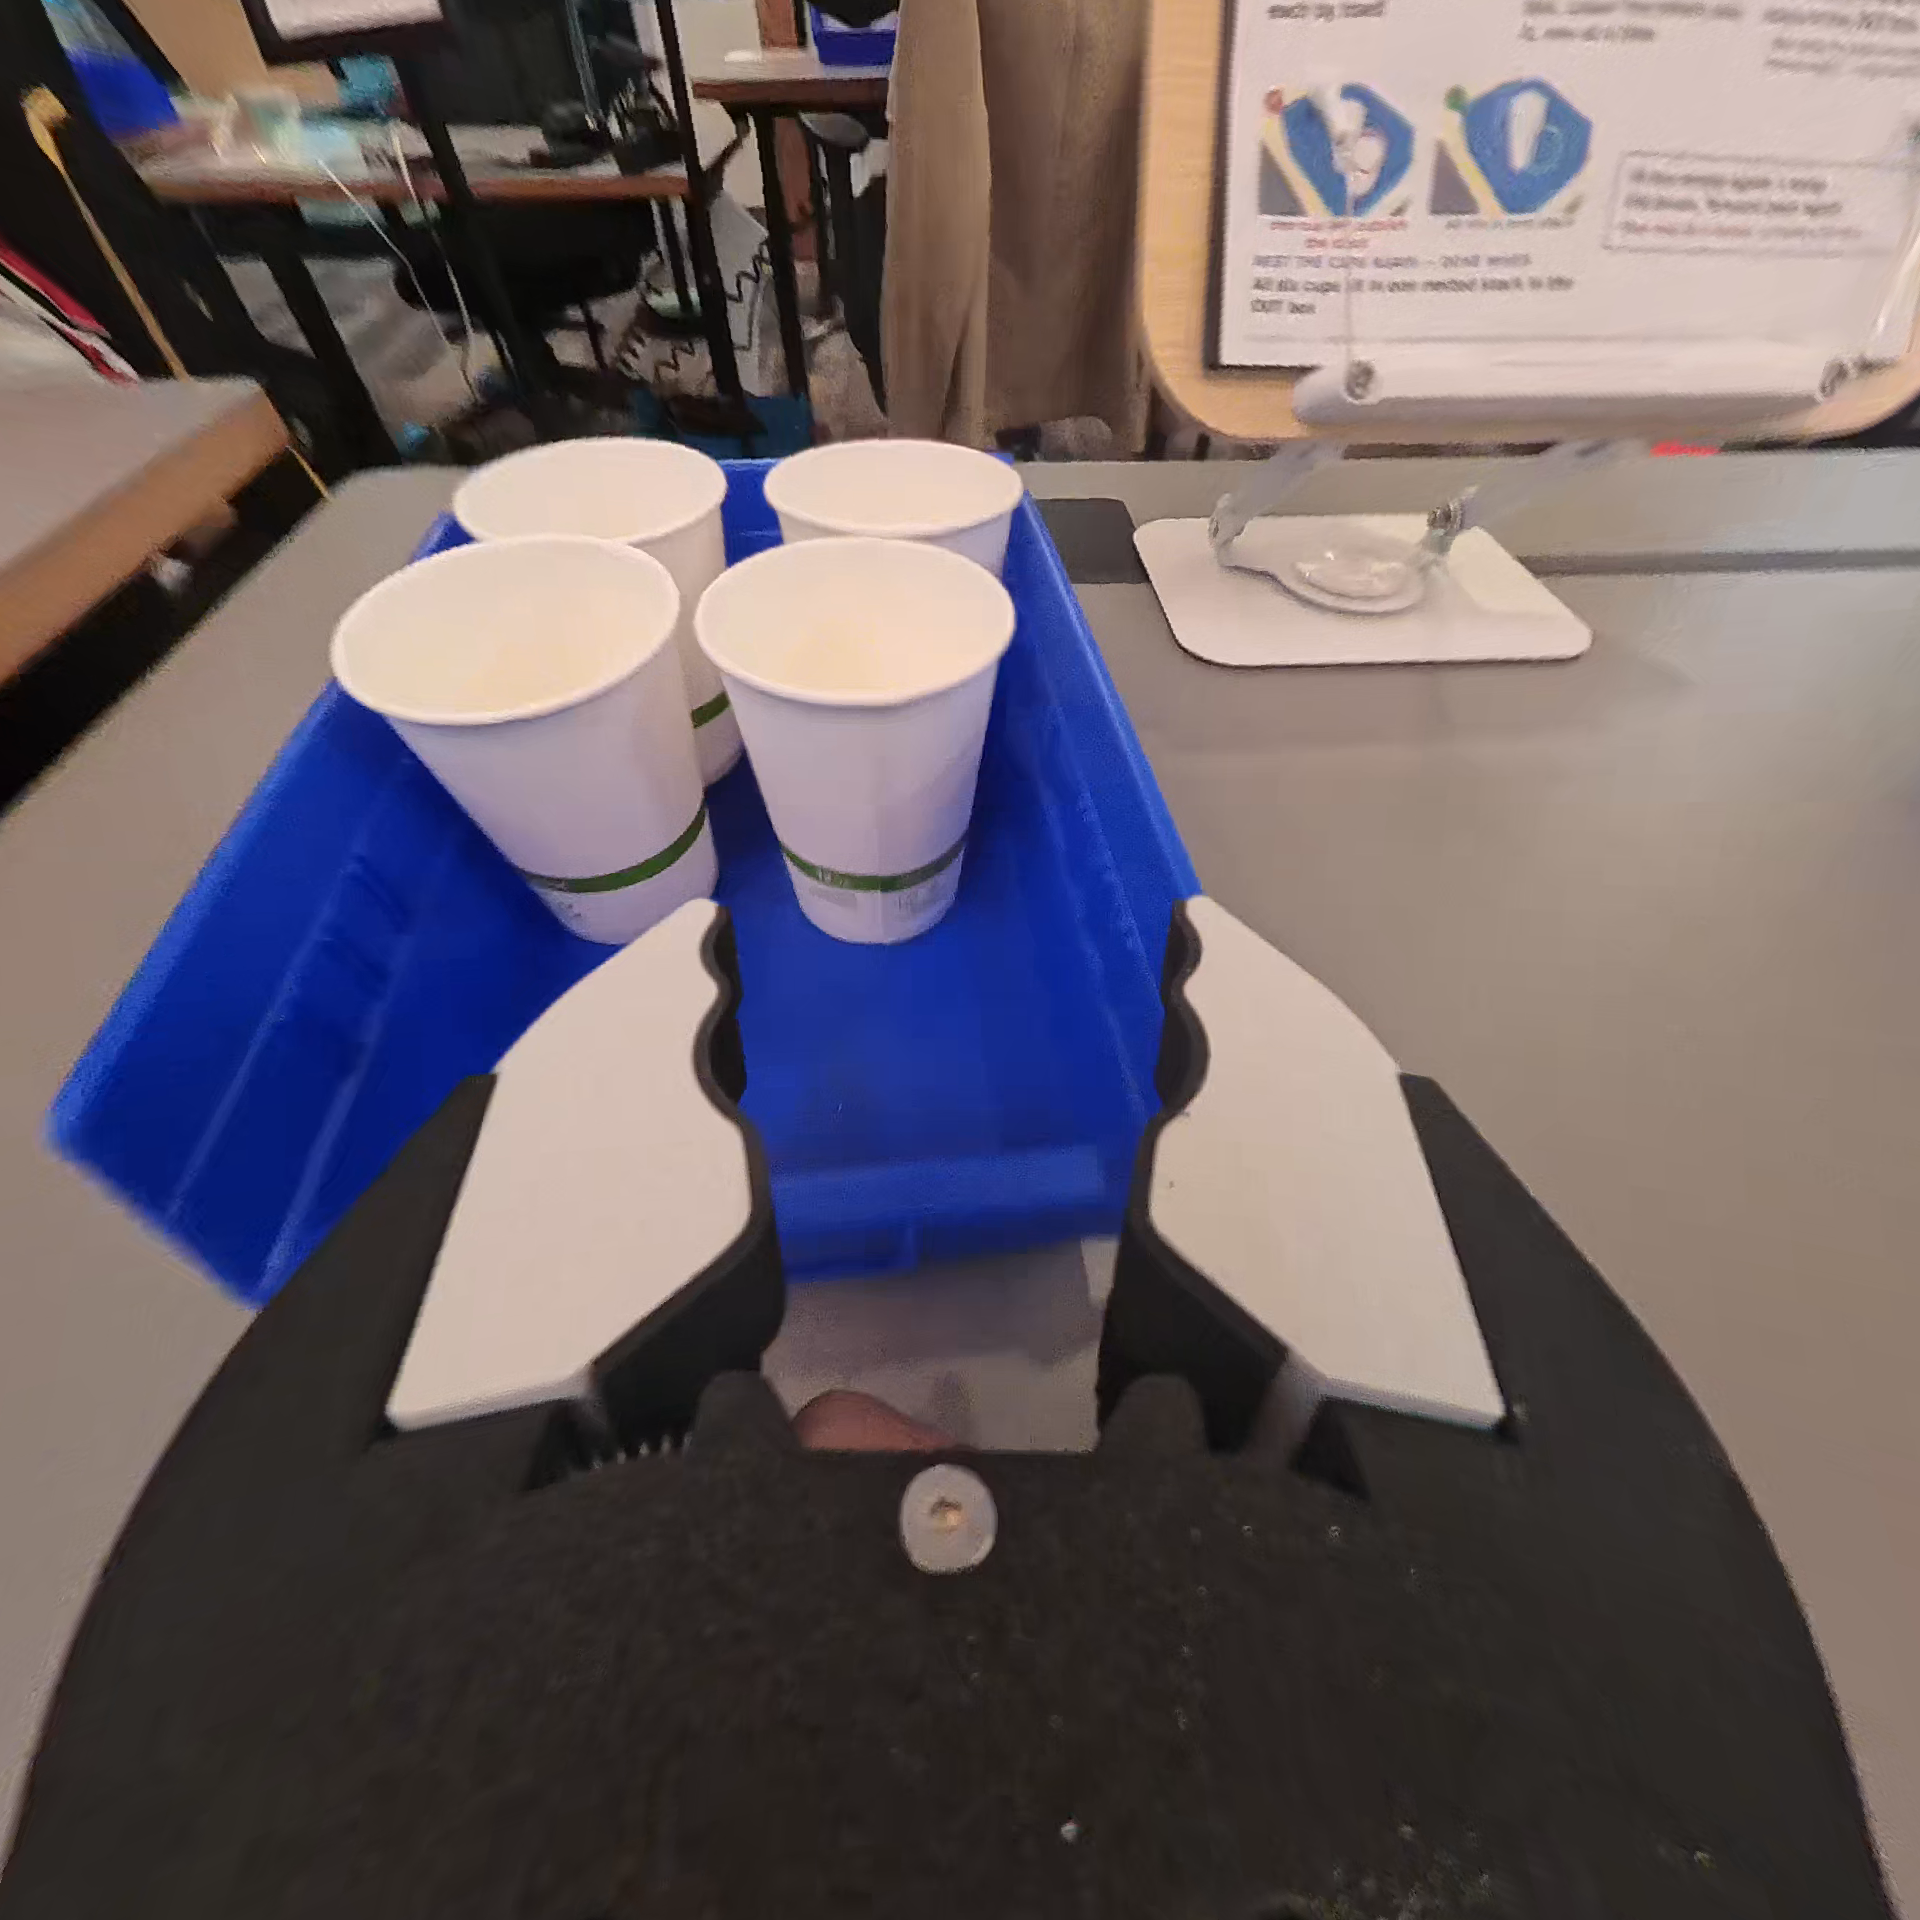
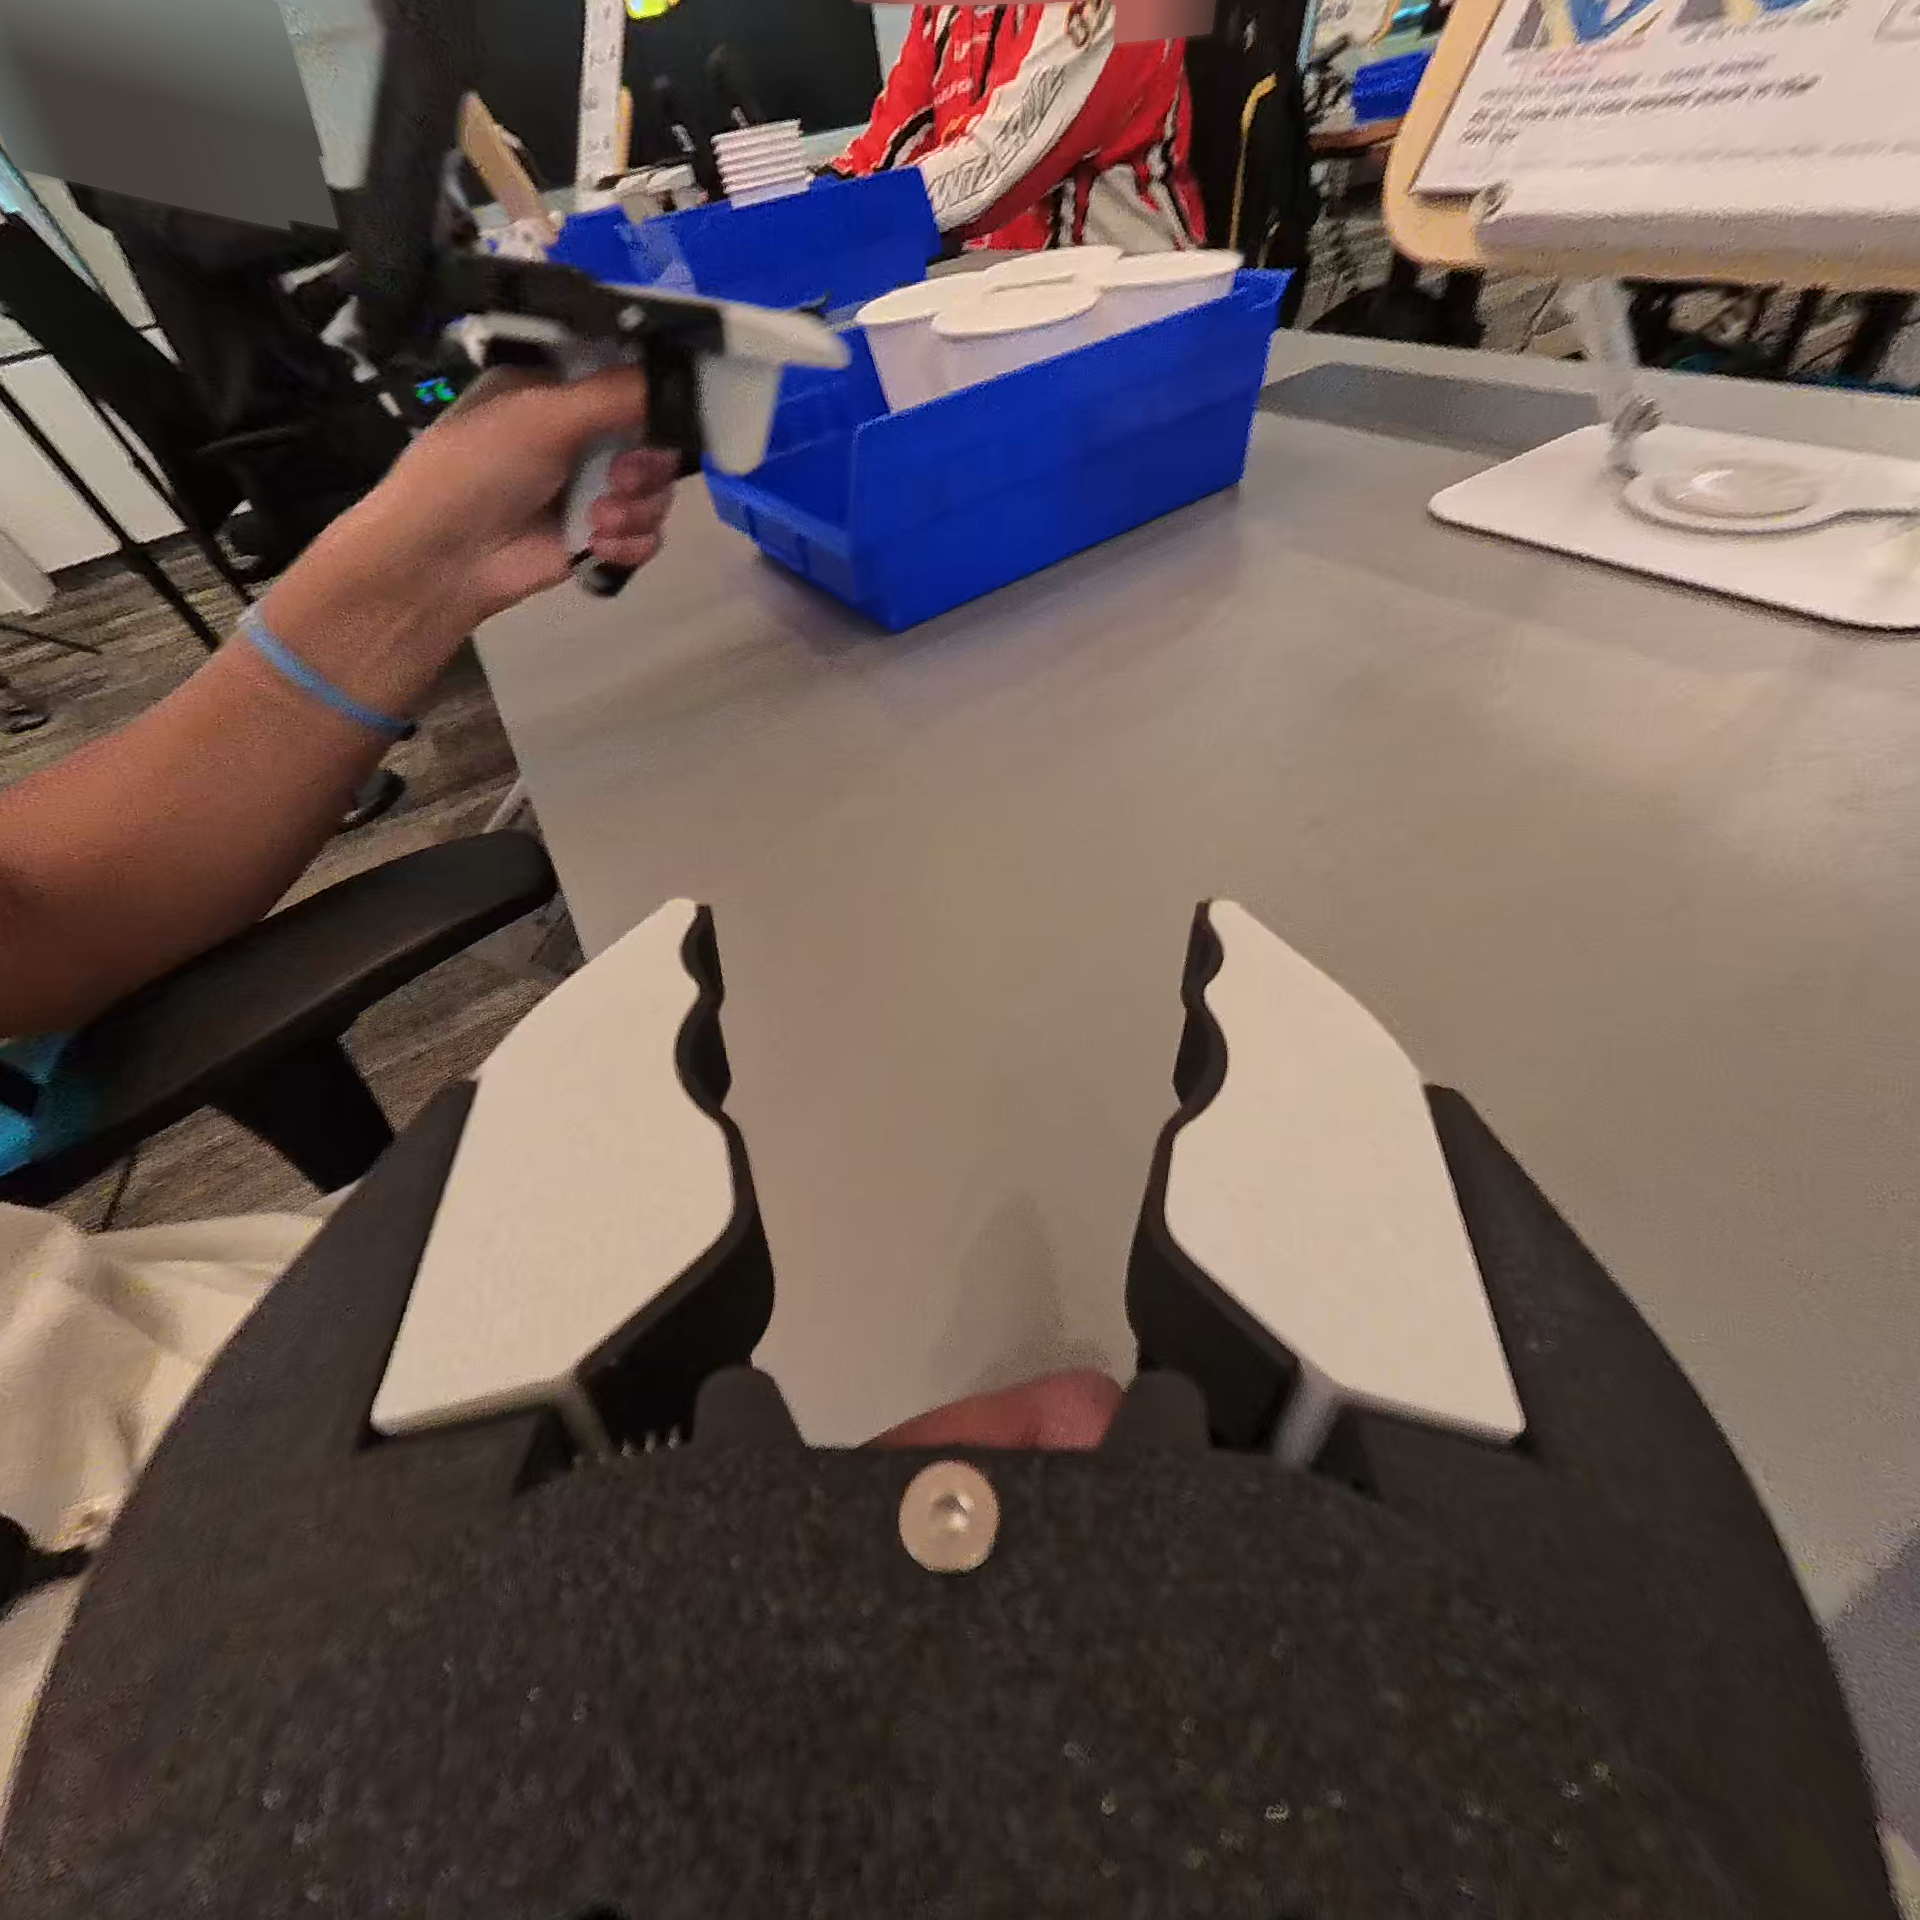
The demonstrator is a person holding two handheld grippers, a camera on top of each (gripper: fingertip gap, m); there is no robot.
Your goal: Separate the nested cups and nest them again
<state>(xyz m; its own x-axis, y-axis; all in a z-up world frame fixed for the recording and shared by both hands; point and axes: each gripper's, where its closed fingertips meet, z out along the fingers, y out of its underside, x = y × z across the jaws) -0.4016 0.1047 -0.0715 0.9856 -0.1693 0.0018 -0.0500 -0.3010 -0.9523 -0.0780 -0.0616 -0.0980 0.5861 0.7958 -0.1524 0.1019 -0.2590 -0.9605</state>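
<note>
Grey table [image 2: 1247, 831] | left tongs [image 1: 951, 925]: four cups [image 1: 852, 727] | right tongs [image 2: 951, 925]: hand [image 2: 540, 488]

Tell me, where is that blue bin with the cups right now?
The blue bin sits on the grey table straight ahead in the left wrist view, left of the white stand base; the right wrist view shows it farther off, upper centre.

Even, soft indoor light; wide-angle bending at edges, motion blur across backgrounds.

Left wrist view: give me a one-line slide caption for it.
Open left claw hovers at the near end of a blue bin holding four upright white paper cups on a grey table.
</note>
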